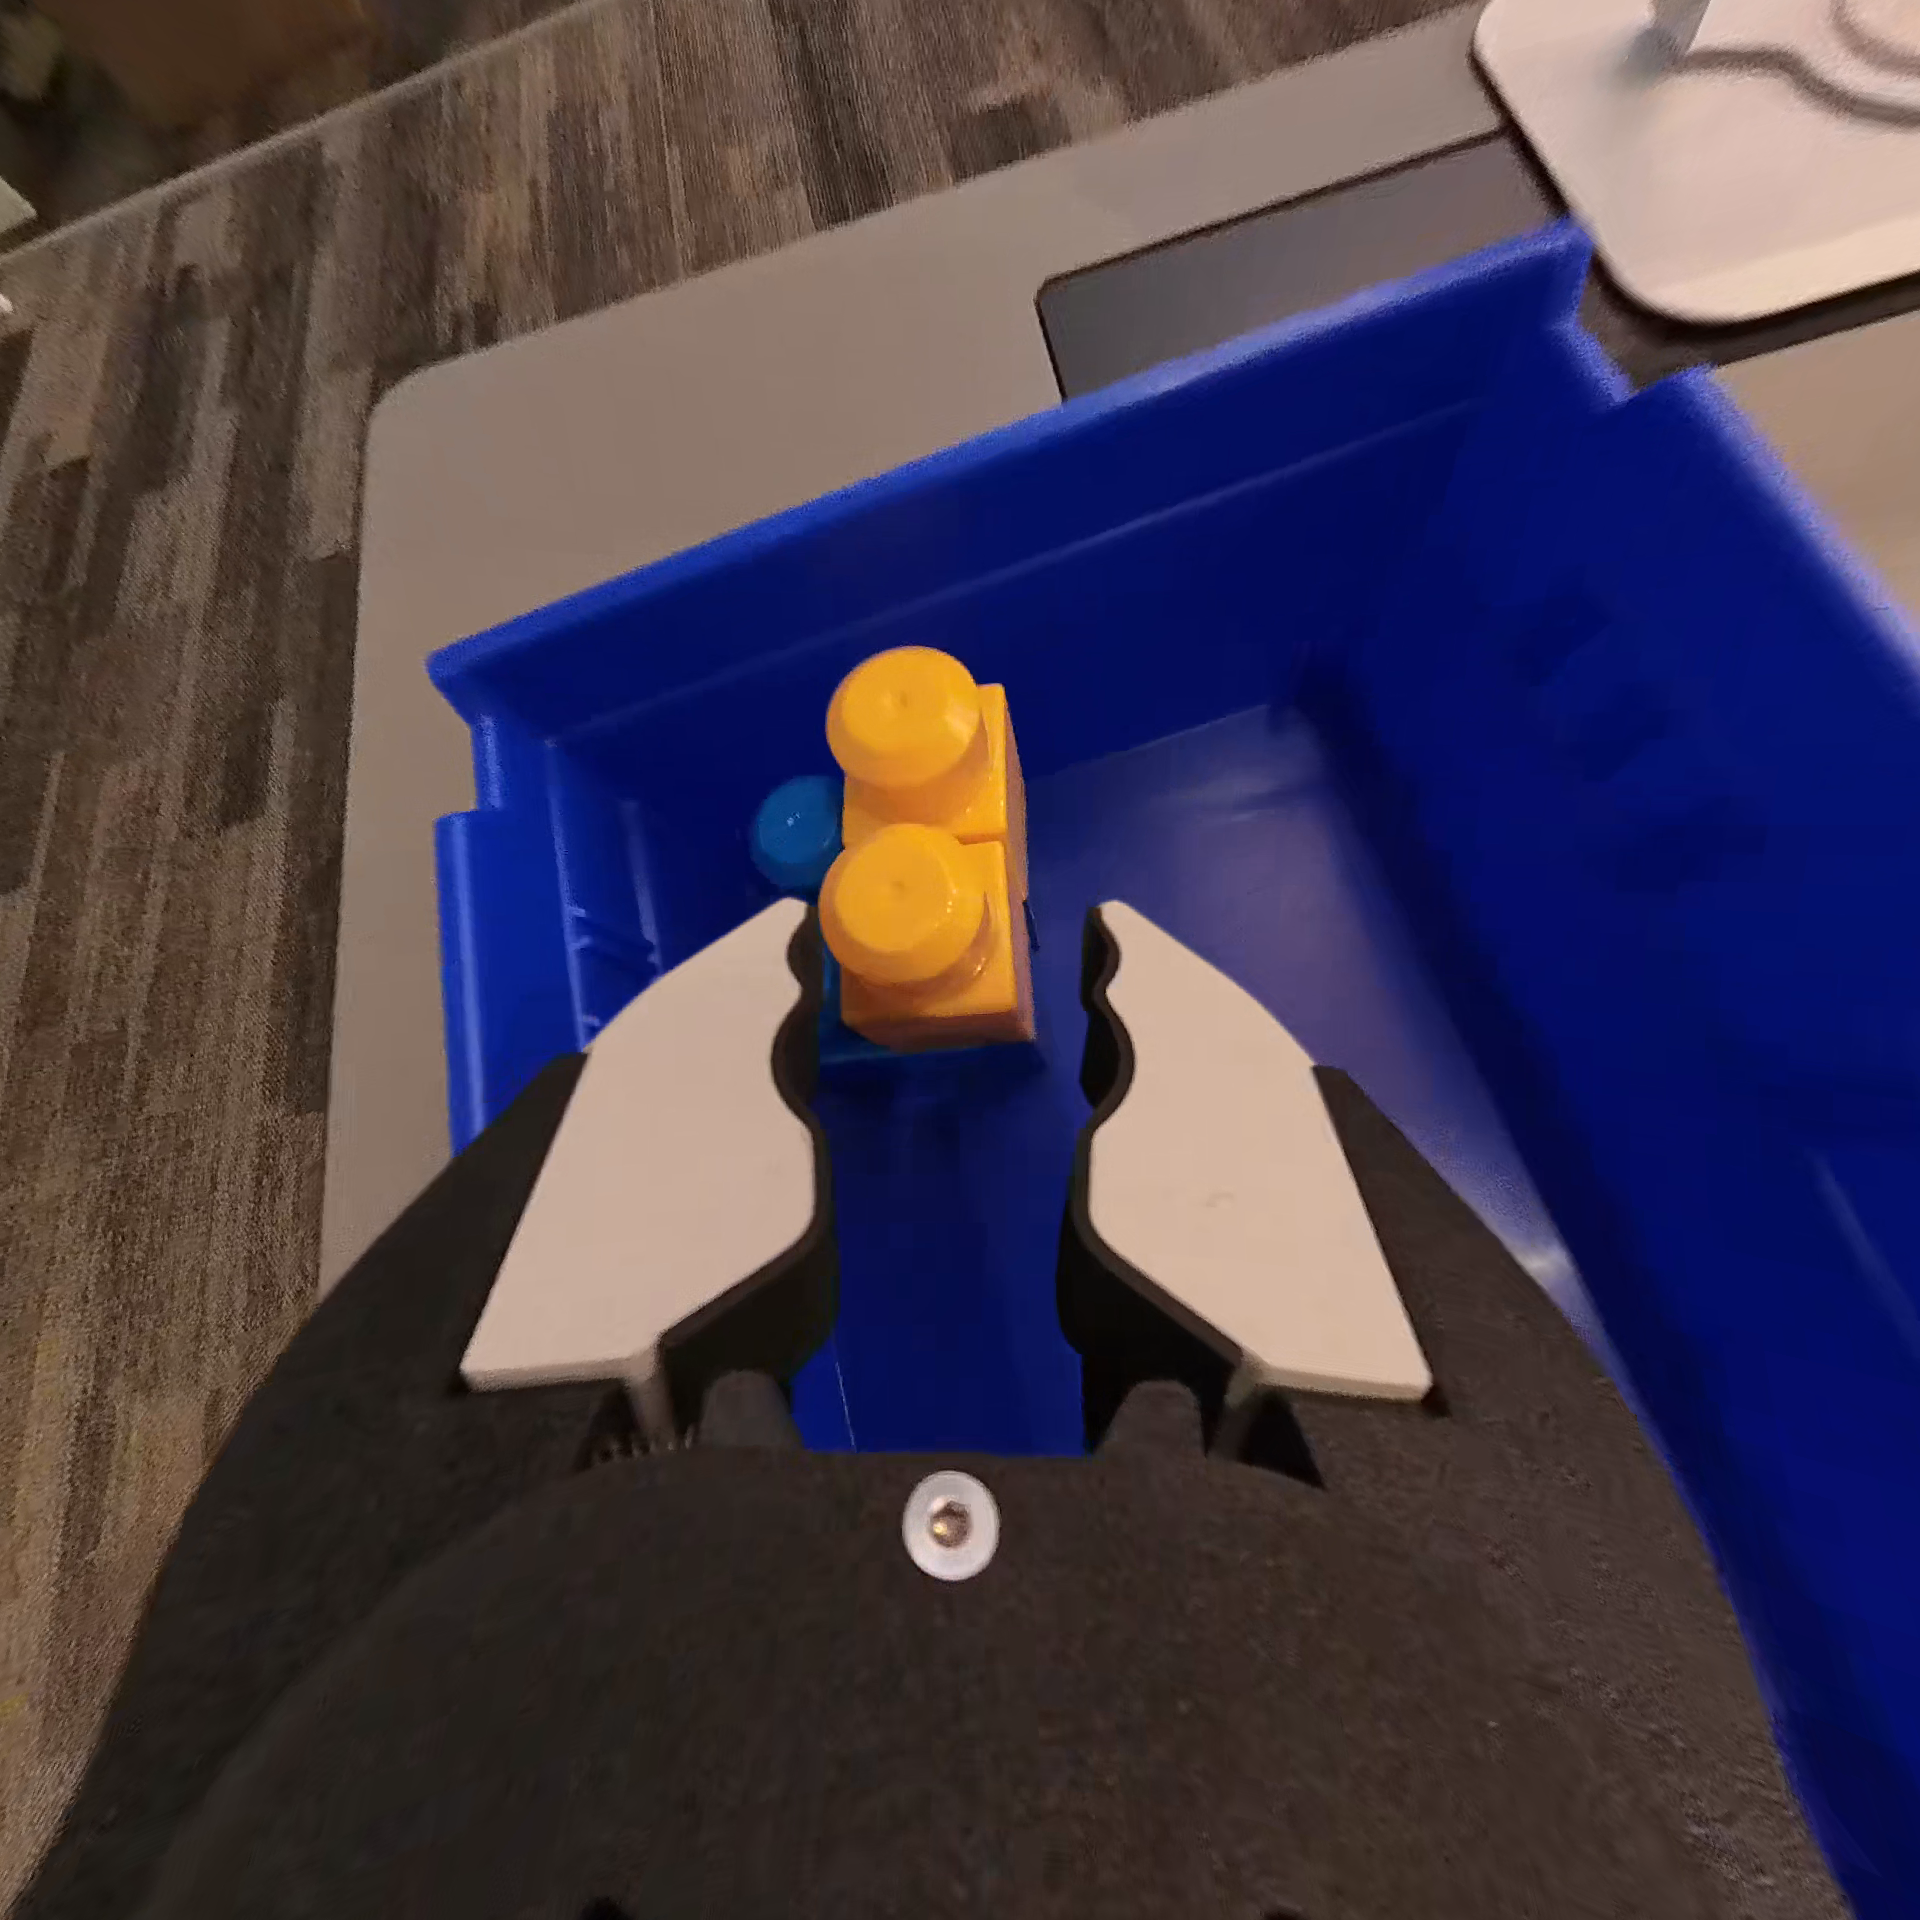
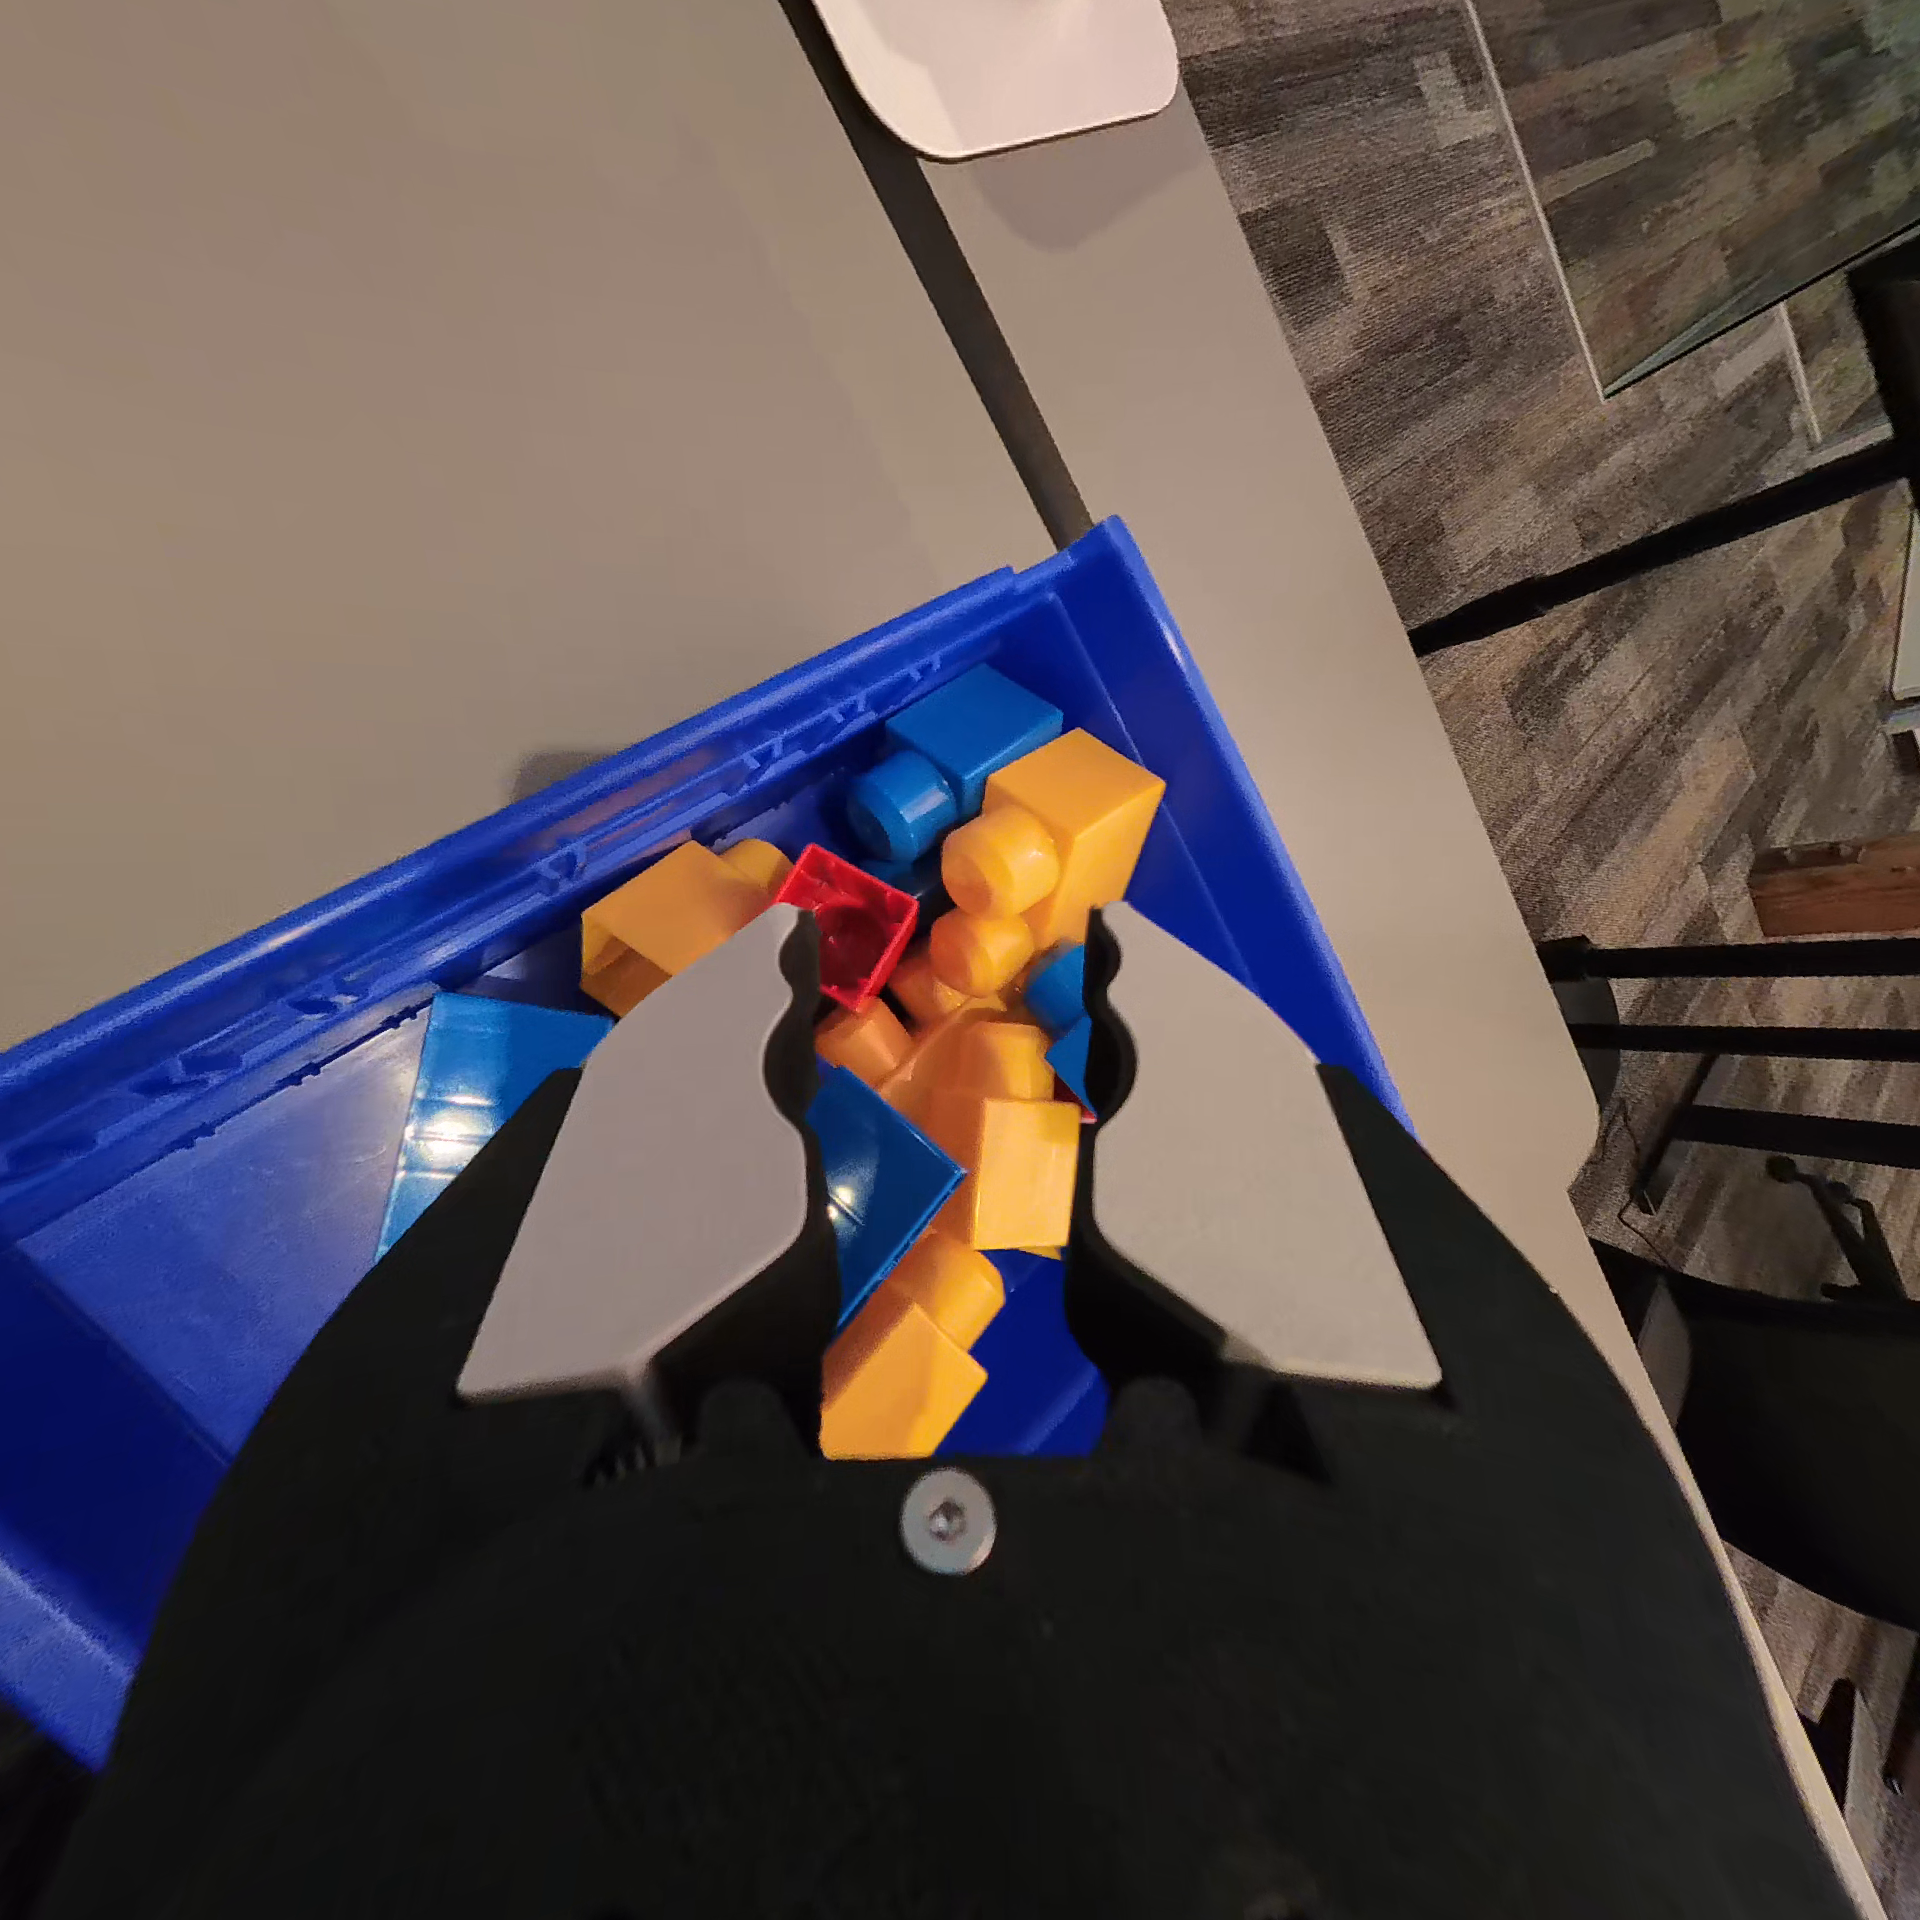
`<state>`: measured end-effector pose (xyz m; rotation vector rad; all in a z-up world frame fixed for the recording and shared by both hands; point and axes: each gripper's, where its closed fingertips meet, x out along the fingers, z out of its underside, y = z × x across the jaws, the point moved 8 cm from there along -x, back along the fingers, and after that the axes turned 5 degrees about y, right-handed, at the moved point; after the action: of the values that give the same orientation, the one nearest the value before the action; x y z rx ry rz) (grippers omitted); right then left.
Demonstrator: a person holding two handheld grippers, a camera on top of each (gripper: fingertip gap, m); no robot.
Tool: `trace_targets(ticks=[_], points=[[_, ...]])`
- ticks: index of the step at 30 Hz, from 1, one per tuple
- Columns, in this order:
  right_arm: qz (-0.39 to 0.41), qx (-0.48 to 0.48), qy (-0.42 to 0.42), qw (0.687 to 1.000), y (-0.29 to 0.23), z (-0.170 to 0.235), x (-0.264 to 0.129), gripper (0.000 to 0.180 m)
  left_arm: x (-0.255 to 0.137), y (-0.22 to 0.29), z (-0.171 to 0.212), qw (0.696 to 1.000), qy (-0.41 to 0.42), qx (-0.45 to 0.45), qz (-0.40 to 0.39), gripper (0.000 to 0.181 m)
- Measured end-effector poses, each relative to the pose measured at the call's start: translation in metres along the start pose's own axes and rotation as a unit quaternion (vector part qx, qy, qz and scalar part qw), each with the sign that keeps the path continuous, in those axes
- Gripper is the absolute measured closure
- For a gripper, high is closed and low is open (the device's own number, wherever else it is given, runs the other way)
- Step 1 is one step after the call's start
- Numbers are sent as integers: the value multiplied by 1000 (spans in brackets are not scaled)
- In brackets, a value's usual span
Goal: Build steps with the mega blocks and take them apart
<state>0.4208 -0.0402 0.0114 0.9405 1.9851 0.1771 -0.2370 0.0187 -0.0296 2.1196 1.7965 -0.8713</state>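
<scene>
Left claw low in the frame, spread wide, pinching nothing. Just past the tips, near the middle: a yellow block with two round bumps, sitting on a blue block, both inside the blue bin. Left tip right beside the stack, maybe touching. Farther up: grey worktop, then striped carpet.

Right claw also low, also spread, holding nothing. Under and between the tips: a heap of yellow and blue blocks in the bin corner. At the left tip, a small red block, open side up. Beyond, upper left: bare worktop.

Could go wrong: squeezing the left claw off-centre, pushing the stack over or popping yellow off blue. Right claw could grab two blocks together, since all lie jumbled and tilted.
</scene>
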Motion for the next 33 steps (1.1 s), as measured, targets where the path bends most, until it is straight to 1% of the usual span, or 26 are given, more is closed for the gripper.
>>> trace_targets(ticks=[3, 5, 7, 8, 10, 12, 14, 15, 17, 18, 19, 21, 22, 24, 26, 28, 29, 30, 31, 32, 33], points=[[-5, -8, -9, 1000, -3, 0, 5, 130, 10, 0, 10, 998, -50, 18, -15, 137], [-7, -12, -12, 1000, -5, -2, 7, 129, 11, -2, 11, 997, -53, 36, -41, 141], [-10, -16, -12, 1000, -7, -3, 8, 130, 2, -3, 8, 995, -78, 36, -39, 141], [-10, -19, -12, 1000, -8, -4, 7, 130, -7, -5, 3, 995, -78, 34, -42, 141], [-5, -23, -7, 1000, -8, -8, 5, 130, -34, -6, -14, 997, -47, 31, -46, 141], [7, -28, 10, 1000, -9, -16, 1, 130, -71, -1, -39, 999, 10, 22, -45, 142], [29, -37, 50, 998, -13, -32, -5, 130, -110, 19, -68, 995, 99, 8, 0, 142], [41, -44, 82, 995, -17, -45, -8, 130, -126, 36, -82, 987, 153, -4, 44, 142], [42, -67, 182, 980, -38, -78, -16, 130, -149, 79, -106, 955, 241, -29, 170, 142], [27, -78, 246, 966, -55, -97, -20, 125, -156, 104, -116, 930, 270, -43, 244, 142], [8, -83, 308, 948, -74, -114, -24, 116, -160, 130, -123, 901, 288, -60, 318, 142], [-11, -82, 389, 917, -108, -141, -30, 106, -161, 181, -130, 841, 282, -98, 452, 142], [-11, -83, 411, 908, -122, -149, -31, 100, -159, 203, -130, 815, 271, -118, 499, 142], [7, -89, 444, 892, -142, -159, -33, 94, -152, 240, -128, 779, 248, -149, 556, 142], [26, -90, 475, 875, -153, -164, -37, 94, -146, 269, -123, 758, 226, -163, 590, 142], [43, -85, 495, 864, -159, -165, -39, 95, -144, 290, -118, 724, 205, -179, 634, 142], [60, -81, 496, 863, -159, -164, -39, 101, -143, 298, -116, 708, 194, -184, 654, 142], [72, -78, 498, 861, -157, -163, -40, 118, -142, 302, -115, 701, 181, -190, 663, 142], [69, -73, 504, 858, -155, -161, -42, 140, -142, 302, -116, 691, 185, -194, 671, 142], [48, -58, 506, 859, -152, -161, -43, 140, -143, 300, -117, 684, 199, -191, 676, 142], [6, -30, 505, 862, -148, -162, -44, 140, -144, 296, -119, 681, 219, -183, 675, 136]])
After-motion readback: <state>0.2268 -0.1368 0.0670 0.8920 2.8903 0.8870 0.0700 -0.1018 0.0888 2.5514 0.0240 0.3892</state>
